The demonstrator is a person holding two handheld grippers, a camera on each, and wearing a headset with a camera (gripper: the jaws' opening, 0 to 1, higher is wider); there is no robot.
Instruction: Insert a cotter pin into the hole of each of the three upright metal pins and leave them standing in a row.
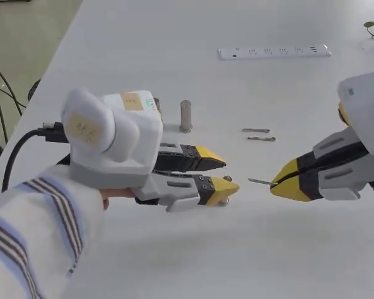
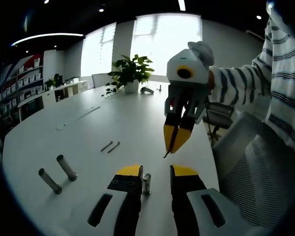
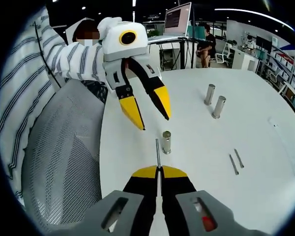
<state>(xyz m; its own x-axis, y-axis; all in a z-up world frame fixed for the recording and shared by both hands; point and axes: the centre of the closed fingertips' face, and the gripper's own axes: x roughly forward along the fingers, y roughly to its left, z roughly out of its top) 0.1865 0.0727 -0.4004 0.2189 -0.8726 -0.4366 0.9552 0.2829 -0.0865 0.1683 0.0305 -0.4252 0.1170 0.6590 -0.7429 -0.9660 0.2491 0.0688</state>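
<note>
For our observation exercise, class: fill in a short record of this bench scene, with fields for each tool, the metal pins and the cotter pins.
Left tool: open, by the nearest metal pin
Right tool: shut on a cotter pin, aimed at that pin
Other metal pins: two, upright, side by side
Spare cotter pins: two, lying on the table

- A white counter [image 1: 174, 261] spans the scene.
- A white power strip [image 1: 274, 52] lies flat at the counter's far side.
- A black cable [image 1: 15, 156] hangs off the counter's left edge.
- A leafy potted plant [image 2: 130, 73] stands at the counter's far end, before bright windows [image 2: 162, 42].
- A grey mesh chair [image 3: 64, 162] sits beside the counter.
- A monitor [image 3: 179, 17] stands on a desk behind.
</note>
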